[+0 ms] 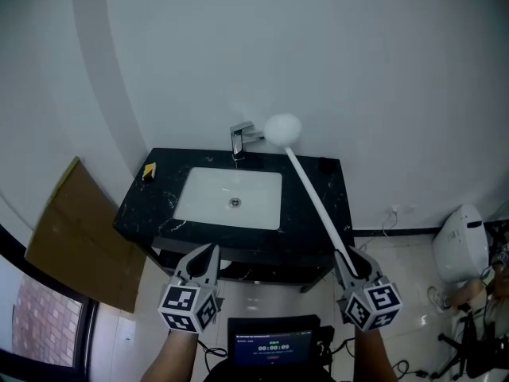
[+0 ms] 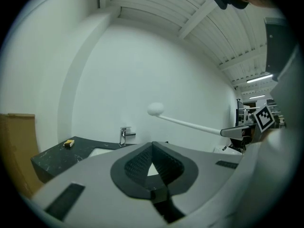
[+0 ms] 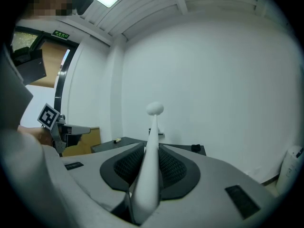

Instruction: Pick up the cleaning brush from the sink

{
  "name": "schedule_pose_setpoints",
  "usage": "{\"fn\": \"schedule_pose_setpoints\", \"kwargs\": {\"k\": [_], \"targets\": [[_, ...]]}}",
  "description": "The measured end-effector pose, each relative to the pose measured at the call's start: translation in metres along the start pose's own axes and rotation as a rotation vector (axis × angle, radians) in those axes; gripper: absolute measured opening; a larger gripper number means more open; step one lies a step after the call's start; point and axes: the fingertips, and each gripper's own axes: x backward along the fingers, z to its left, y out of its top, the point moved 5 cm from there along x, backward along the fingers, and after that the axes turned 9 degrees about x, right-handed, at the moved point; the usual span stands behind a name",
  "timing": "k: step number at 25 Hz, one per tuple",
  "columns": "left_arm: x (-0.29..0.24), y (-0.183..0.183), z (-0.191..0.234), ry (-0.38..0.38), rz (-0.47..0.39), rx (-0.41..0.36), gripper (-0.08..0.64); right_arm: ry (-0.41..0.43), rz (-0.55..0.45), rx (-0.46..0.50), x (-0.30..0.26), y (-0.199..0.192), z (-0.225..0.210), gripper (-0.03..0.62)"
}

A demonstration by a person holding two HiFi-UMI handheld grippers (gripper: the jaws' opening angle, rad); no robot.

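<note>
The cleaning brush (image 1: 314,201) is a long white rod with a round white head. It slants from my right gripper (image 1: 354,261) up over the black counter, and its head hangs beside the faucet (image 1: 239,138). In the right gripper view the handle (image 3: 151,160) runs out between the pads, which are shut on it. My left gripper (image 1: 205,253) hovers before the vanity with its tips together and nothing in them (image 2: 152,145). The white sink (image 1: 231,197) lies below both grippers. From the left gripper view the brush (image 2: 190,124) crosses the wall almost level.
On the black marble counter (image 1: 314,177), a yellow sponge (image 1: 149,171) lies at the left end and a small black object (image 1: 326,165) at the back right. Cardboard (image 1: 71,229) leans at the left. A screen (image 1: 274,344) sits below me. A white appliance (image 1: 461,245) stands on the floor at right.
</note>
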Motion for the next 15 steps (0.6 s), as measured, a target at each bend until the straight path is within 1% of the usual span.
{"fn": "schedule_pose_setpoints", "kwargs": {"k": [6,11,15], "targets": [[-0.003,0.002,-0.022,0.018,-0.021,0.021,0.008,0.005,-0.012,0.009,0.012,0.000,-0.017,0.086],[-0.001,0.004,-0.032,0.005,-0.043,0.009,0.008,-0.004,-0.024,0.015,0.014,0.000,-0.025,0.086],[-0.001,0.008,-0.031,0.024,-0.055,-0.007,0.008,0.002,-0.037,0.007,0.013,-0.001,-0.029,0.086]]}}
